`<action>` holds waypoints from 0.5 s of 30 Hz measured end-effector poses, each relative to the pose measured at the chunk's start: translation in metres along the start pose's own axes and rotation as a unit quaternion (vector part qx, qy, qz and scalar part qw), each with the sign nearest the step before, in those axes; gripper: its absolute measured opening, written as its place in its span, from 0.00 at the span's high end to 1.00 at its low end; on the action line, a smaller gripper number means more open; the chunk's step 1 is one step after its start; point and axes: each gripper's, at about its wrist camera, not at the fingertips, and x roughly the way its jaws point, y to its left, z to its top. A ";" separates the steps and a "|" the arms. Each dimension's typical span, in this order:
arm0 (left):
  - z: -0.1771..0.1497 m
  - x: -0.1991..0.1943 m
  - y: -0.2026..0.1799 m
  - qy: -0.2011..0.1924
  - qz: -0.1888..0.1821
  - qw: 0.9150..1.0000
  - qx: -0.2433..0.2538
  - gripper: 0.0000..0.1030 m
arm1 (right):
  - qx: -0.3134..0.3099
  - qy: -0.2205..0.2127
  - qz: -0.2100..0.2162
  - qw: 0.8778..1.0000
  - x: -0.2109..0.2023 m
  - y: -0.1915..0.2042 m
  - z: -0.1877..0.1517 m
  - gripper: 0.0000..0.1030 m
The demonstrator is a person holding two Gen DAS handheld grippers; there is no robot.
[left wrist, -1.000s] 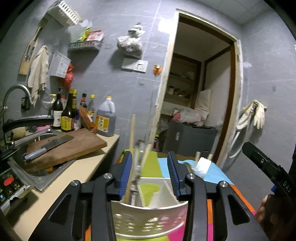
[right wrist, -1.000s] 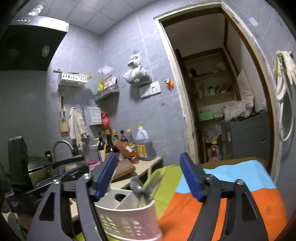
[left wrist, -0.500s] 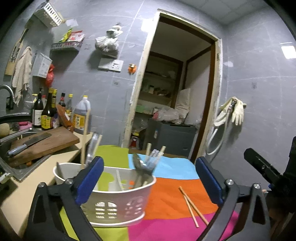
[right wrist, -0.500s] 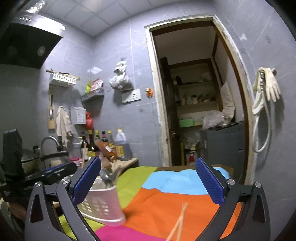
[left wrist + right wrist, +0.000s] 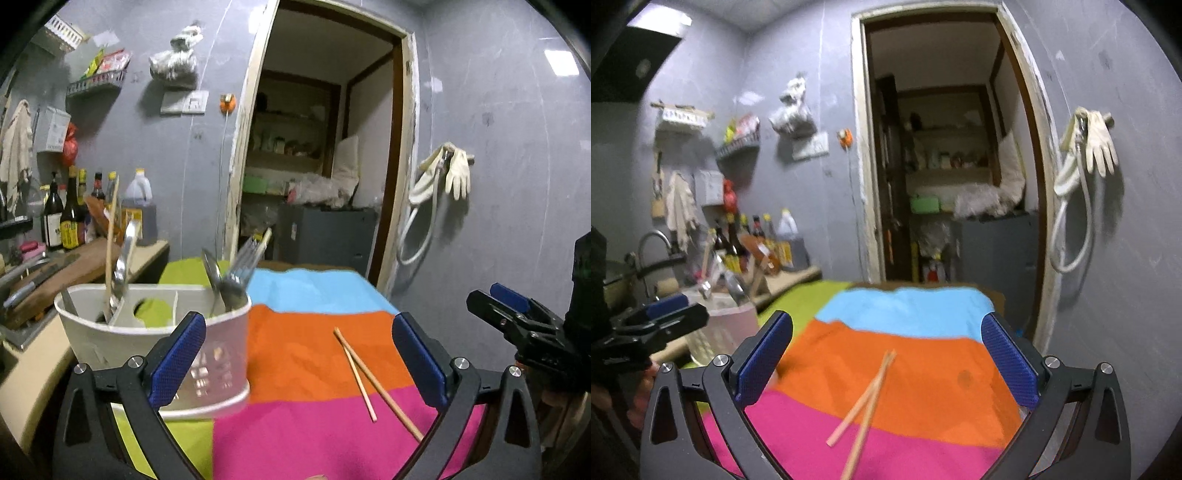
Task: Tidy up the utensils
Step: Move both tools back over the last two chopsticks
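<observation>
While both sets of fingers stand spread wide with nothing between them, the left gripper (image 5: 295, 354) sits just beside the white utensil caddy (image 5: 155, 343), which stands on the green strip of the striped cloth (image 5: 306, 354) covering the bench. Spoons and forks (image 5: 232, 273) lean inside it. Two wooden chopsticks (image 5: 868, 398) lie crossed on the cloth before the right gripper (image 5: 886, 354).
</observation>
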 end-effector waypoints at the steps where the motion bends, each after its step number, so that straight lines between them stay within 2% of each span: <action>1: -0.003 0.003 -0.001 0.006 0.002 1.000 -0.001 0.04 | 0.001 0.009 0.000 1.000 0.002 -0.002 -0.003 0.00; 9: -0.028 0.022 -0.006 0.051 0.029 0.998 0.001 0.04 | 0.002 0.087 -0.013 0.996 0.028 -0.009 -0.025 0.00; 15: -0.039 0.040 -0.005 0.092 0.047 0.995 0.002 0.04 | 0.008 0.148 -0.015 0.989 0.053 -0.013 -0.038 0.00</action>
